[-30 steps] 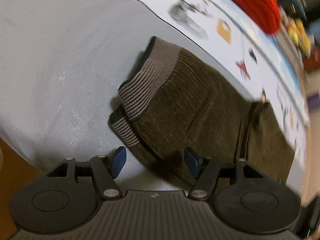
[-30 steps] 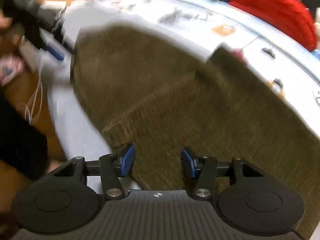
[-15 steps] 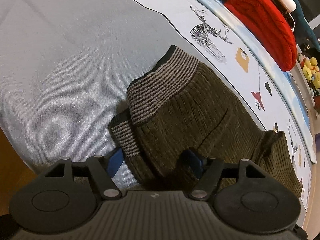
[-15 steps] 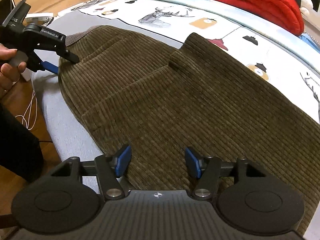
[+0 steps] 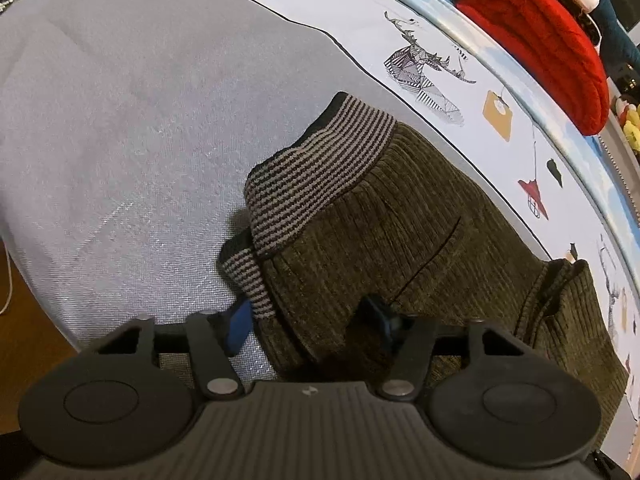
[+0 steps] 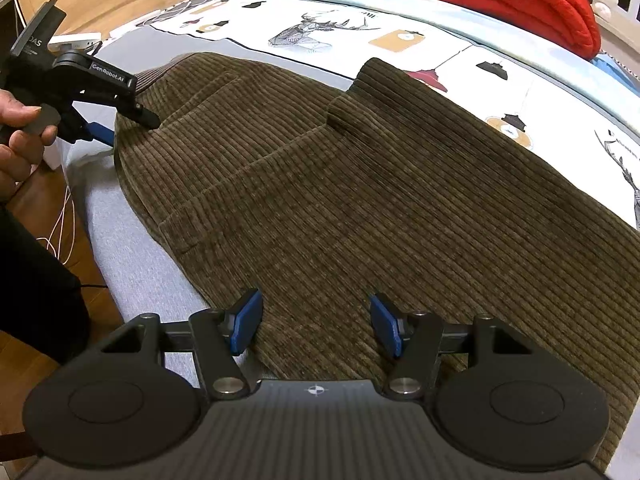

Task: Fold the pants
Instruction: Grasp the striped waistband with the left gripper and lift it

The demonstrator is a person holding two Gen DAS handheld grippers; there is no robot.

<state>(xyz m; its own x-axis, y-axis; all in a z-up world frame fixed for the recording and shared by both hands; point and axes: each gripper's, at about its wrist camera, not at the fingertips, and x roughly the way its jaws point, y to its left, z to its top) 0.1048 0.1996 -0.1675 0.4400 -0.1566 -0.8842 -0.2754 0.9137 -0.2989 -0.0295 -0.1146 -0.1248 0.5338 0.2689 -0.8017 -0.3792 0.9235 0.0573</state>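
Note:
Olive-brown corduroy pants (image 5: 400,248) lie flat on the bed, their striped waistband (image 5: 312,176) towards the grey cover. My left gripper (image 5: 310,322) straddles the pants' near edge just below the waistband corner. Its jaws are closing with the fabric between them, and the pads (image 5: 240,324) stand apart from it. In the right wrist view the same left gripper (image 6: 124,124) has one finger over the cloth and one under. My right gripper (image 6: 316,326) is open and hovers over the near edge of the pants (image 6: 360,184); its pads grip nothing.
A grey mattress cover (image 5: 120,120) and a printed sheet (image 6: 320,32) lie under the pants. A red blanket (image 6: 508,0) is piled at the far side. The person's hand (image 6: 20,136) holds the left gripper. White cables (image 6: 60,220) trail on the wooden floor beside the bed.
The left gripper has sunk onto the pants' edge by the waistband and its jaws have narrowed. The right gripper slid along the near edge, then came to rest.

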